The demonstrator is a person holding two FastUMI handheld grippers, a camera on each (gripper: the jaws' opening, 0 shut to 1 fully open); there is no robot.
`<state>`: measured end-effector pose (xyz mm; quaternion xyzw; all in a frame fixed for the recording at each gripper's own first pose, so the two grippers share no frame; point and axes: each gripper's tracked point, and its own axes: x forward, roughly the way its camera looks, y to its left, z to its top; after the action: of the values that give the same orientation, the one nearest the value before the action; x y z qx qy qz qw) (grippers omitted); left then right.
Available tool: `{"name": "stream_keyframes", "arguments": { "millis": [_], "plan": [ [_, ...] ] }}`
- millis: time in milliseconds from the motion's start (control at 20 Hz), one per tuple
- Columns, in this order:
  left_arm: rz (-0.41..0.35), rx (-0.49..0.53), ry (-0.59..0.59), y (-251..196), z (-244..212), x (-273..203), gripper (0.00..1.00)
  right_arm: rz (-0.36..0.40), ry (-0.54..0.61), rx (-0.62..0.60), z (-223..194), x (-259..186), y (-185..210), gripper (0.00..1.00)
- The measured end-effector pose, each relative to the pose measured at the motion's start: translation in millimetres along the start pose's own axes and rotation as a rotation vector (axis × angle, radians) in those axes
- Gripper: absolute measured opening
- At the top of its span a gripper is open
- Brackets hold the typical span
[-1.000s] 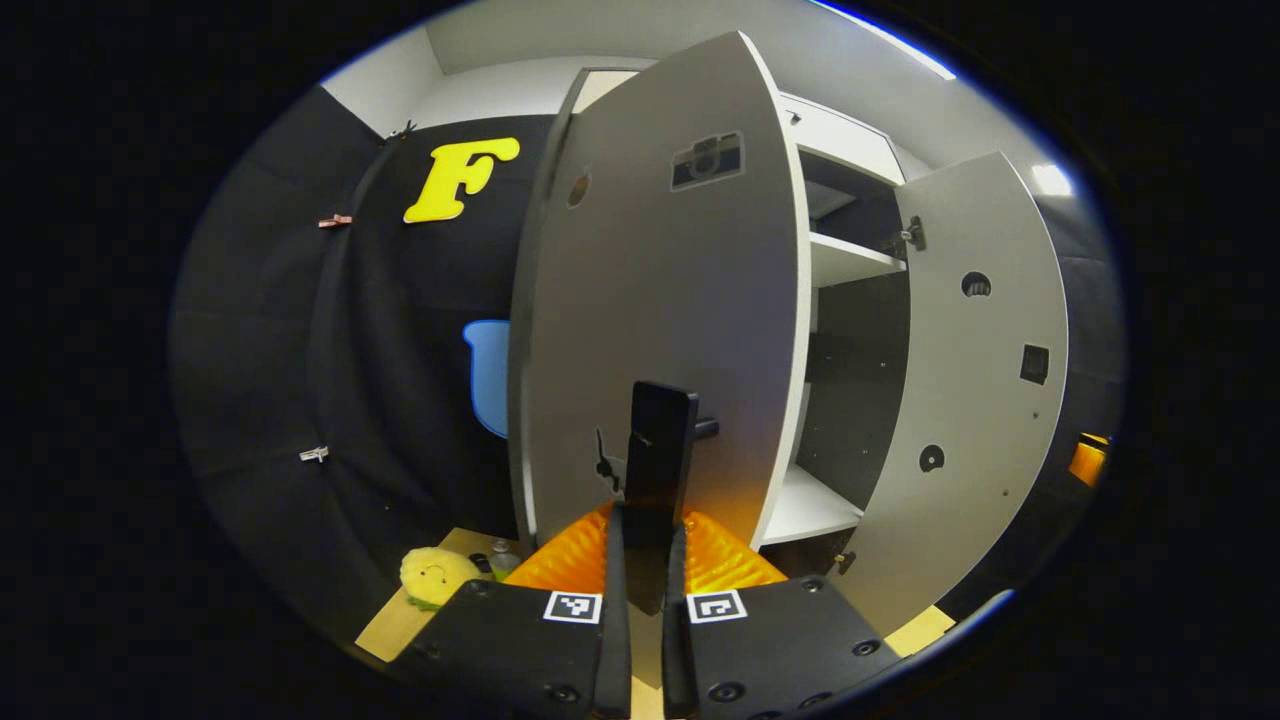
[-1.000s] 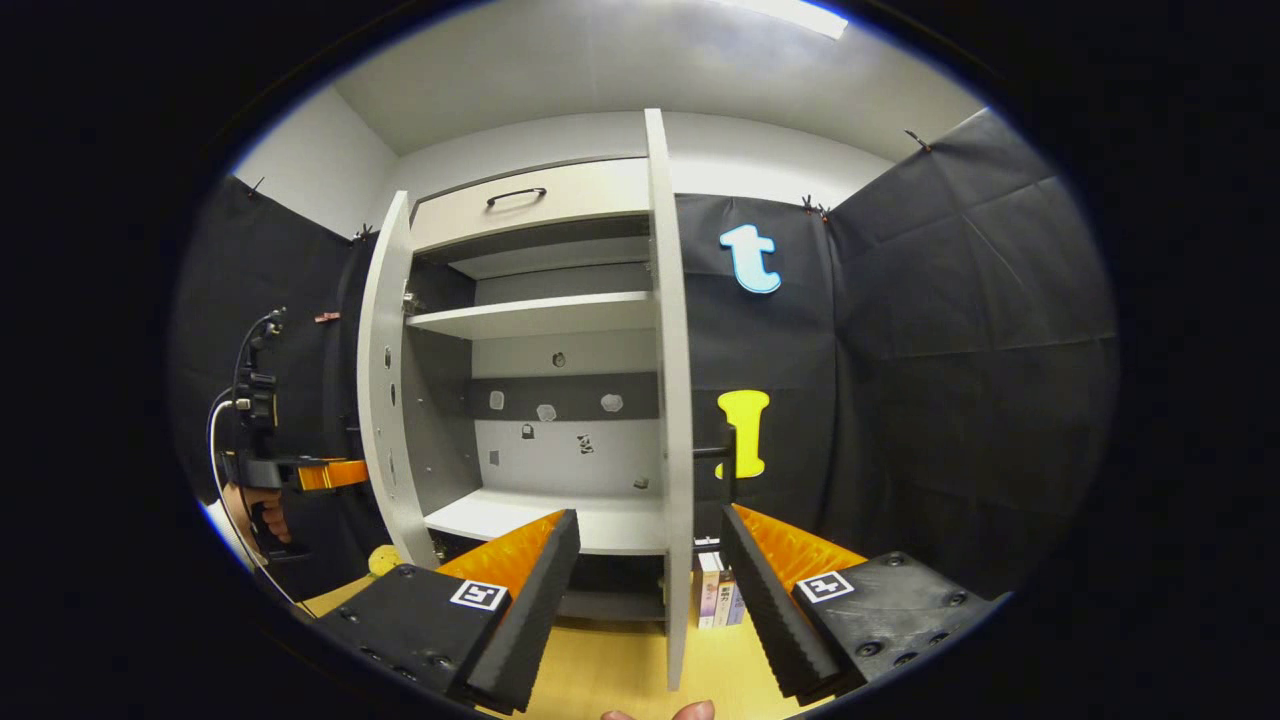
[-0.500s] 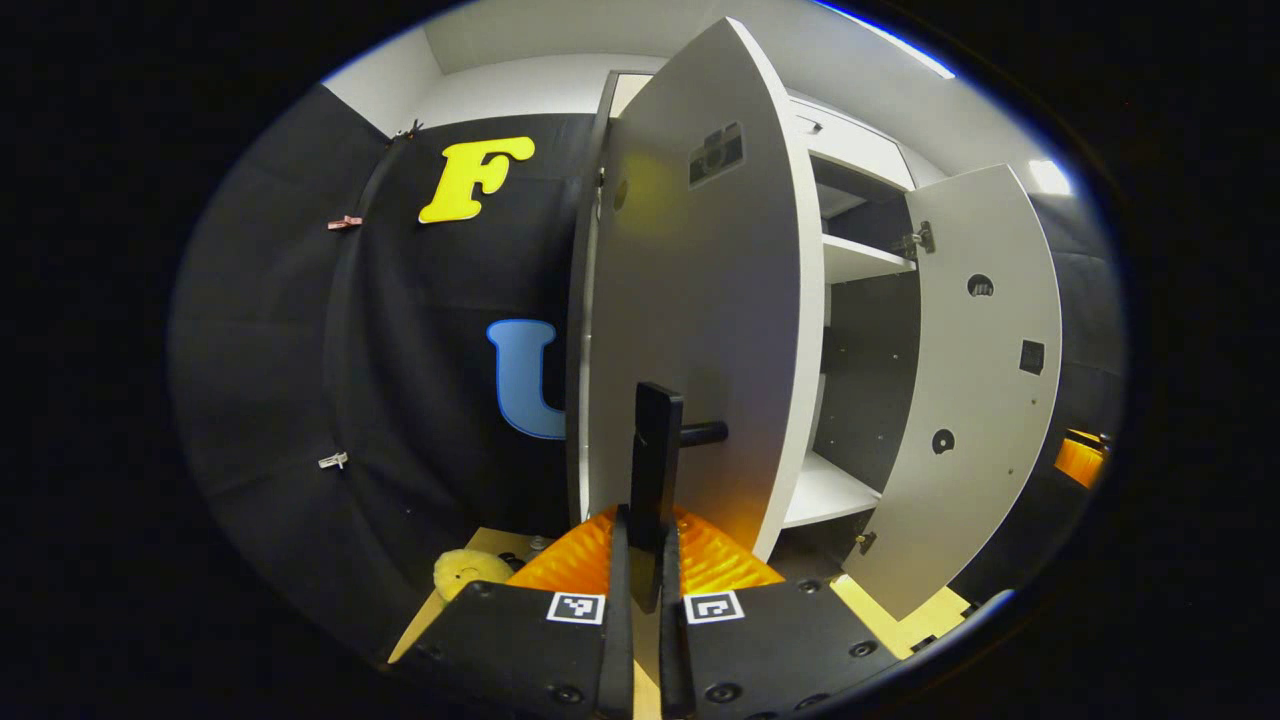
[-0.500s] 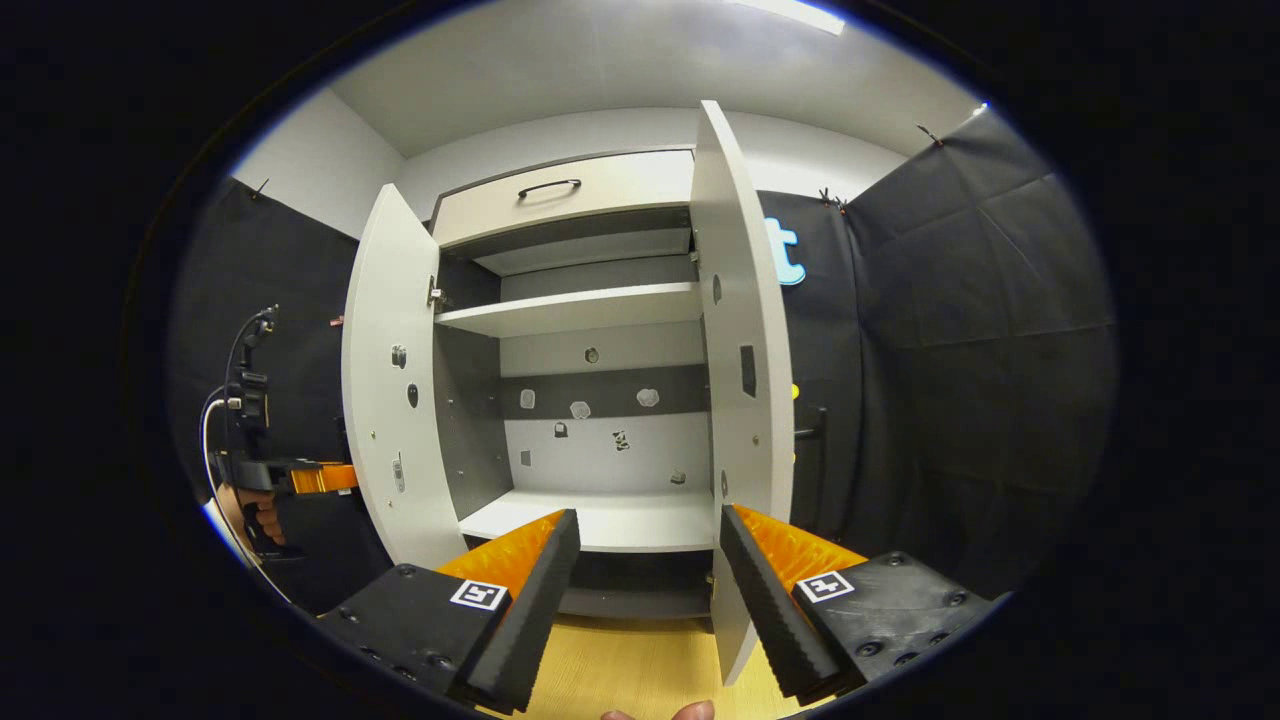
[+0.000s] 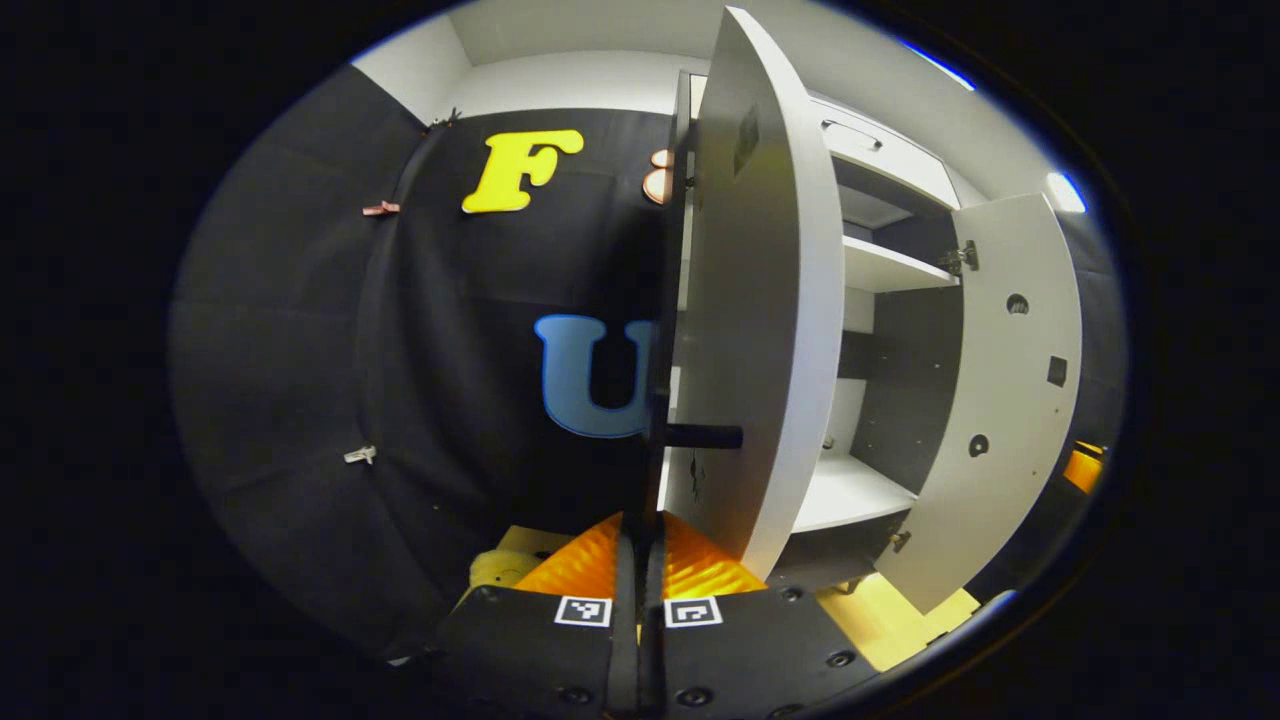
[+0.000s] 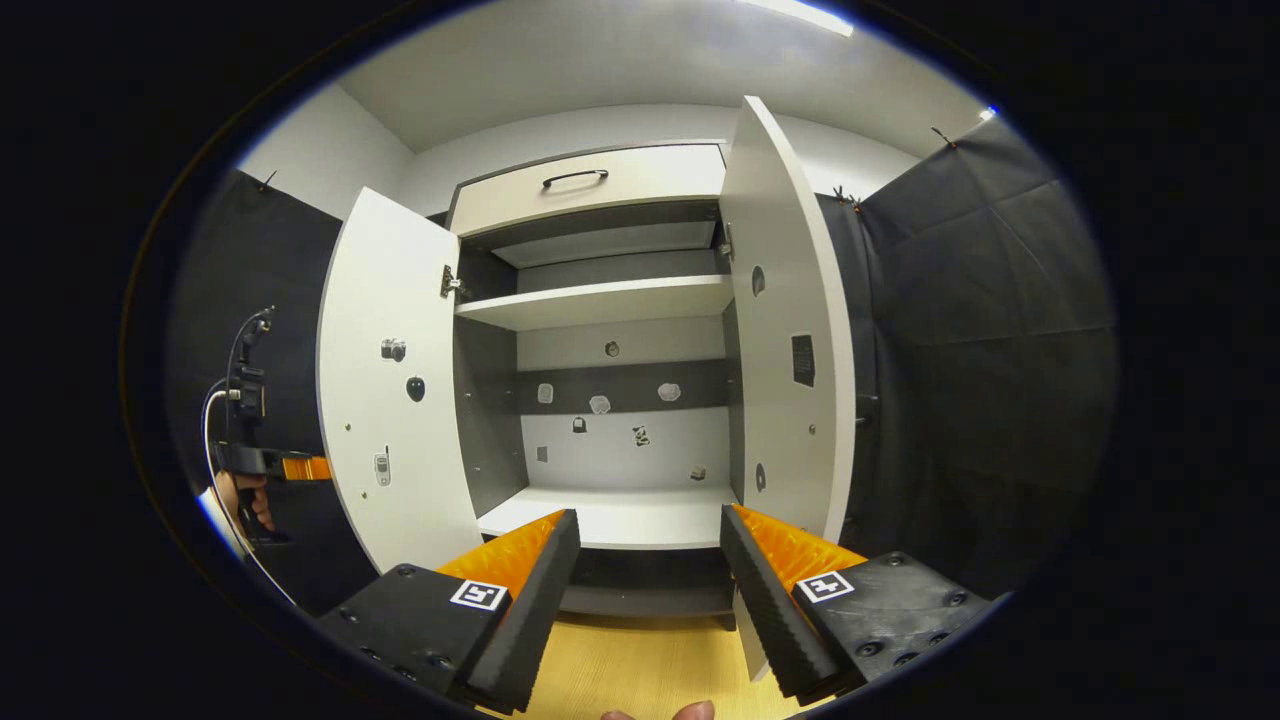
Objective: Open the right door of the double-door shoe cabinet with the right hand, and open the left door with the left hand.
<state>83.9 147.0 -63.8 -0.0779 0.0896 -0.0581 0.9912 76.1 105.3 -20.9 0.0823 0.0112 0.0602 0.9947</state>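
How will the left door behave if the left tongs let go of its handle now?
Likely stays put: the left door is a rigid flat panel hung on a hinge, already wide open. Probably swings easily if nudged. The left tongs grip its thin handle, which looks stiff.

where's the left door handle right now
In the left gripper view the left door's handle stands just above the left gripper, whose fingers are closed on it, on the outer face of the left door, which is swung open edge-on.

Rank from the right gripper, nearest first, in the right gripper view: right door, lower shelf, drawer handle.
From the right gripper:
1. right door, just right, beside its right finger.
2. lower shelf, straight ahead.
3. drawer handle, top of cabinet.
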Motion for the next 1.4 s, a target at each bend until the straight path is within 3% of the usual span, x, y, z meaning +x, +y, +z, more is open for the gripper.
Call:
{"name": "stream_keyframes", "arguments": {
  "millis": [200, 700, 850, 900, 1000, 1100, 1250, 1300, 1400],
  "plan": [
    [-0.014, 0.075, -0.009, 3, -3, 3, 0.05, -0.001, 0.002, -0.008, -1, 3, 8, 0.89],
    [0.021, 0.101, -0.034, 5, 2, -5, 0.08, -0.023, 0.012, -0.019, -3, 4, 7, 0.89],
    [0.074, 0.101, -0.061, 13, 7, -19, 0.29, -0.028, 0.006, -0.018, 0, 4, -2, 0.89],
    [0.087, 0.097, -0.068, 14, 9, -25, 0.42, -0.034, 0.004, -0.017, 2, 4, -6, 0.89],
    [0.110, 0.089, -0.079, 14, 12, -36, 0.54, -0.047, -0.003, -0.007, 5, 4, -15, 0.91],
    [0.116, 0.087, -0.083, 9, 13, -48, 0.57, -0.065, -0.010, -0.003, 9, 2, -25, 0.92],
    [0.140, 0.120, -0.095, 3, 18, -65, 0.88, -0.092, -0.019, -0.001, 11, 2, -35, 0.94],
    [0.144, 0.123, -0.103, -2, 19, -72, 0.94, -0.087, -0.021, 0.003, 13, 2, -34, 0.94],
    [0.147, 0.116, -0.111, -10, 20, -80, 0.95, -0.086, -0.028, 0.001, 16, 2, -37, 0.95]
  ]
}}
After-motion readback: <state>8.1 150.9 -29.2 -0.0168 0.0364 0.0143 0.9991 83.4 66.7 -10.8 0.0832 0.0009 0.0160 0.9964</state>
